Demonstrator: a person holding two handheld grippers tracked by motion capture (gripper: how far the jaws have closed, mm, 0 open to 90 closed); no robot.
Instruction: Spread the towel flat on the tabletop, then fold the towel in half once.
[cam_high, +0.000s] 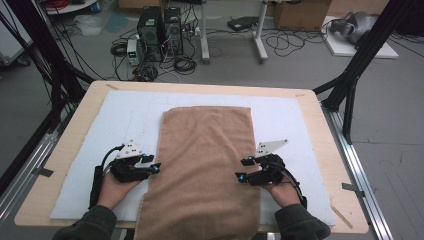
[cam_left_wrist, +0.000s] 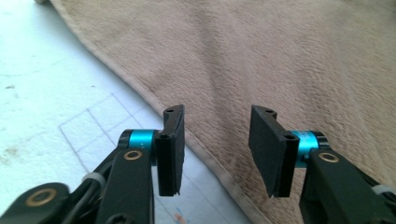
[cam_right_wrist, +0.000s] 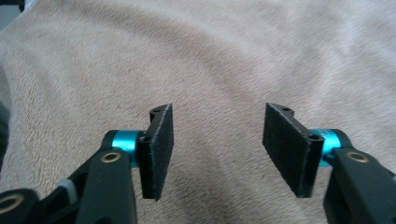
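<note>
A tan terry-cloth towel (cam_high: 205, 170), folded into a long rectangle, lies lengthwise down the middle of a white foam mat (cam_high: 285, 120) that covers the pale wooden counter (cam_high: 320, 130); its near end hangs over the counter's front edge toward the person. The cloth looks soft, limp and light, with a nubby pile that should give the pads good purchase, though it will sag and may unfold if lifted from one point. The stitched hem along each long side seems the best place to pinch, through all layers at once. The left tool (cam_high: 156, 166) sits at the towel's left edge, its jaws spread with nothing between them; in the left gripper view the hem (cam_left_wrist: 154, 100) runs just under the gap. The right tool (cam_high: 244, 170) rests over the towel's right edge, jaws likewise spread and empty above the pile (cam_right_wrist: 215, 70). Beyond the counter, computer towers (cam_high: 161, 30) and loose cables lie on the floor.
</note>
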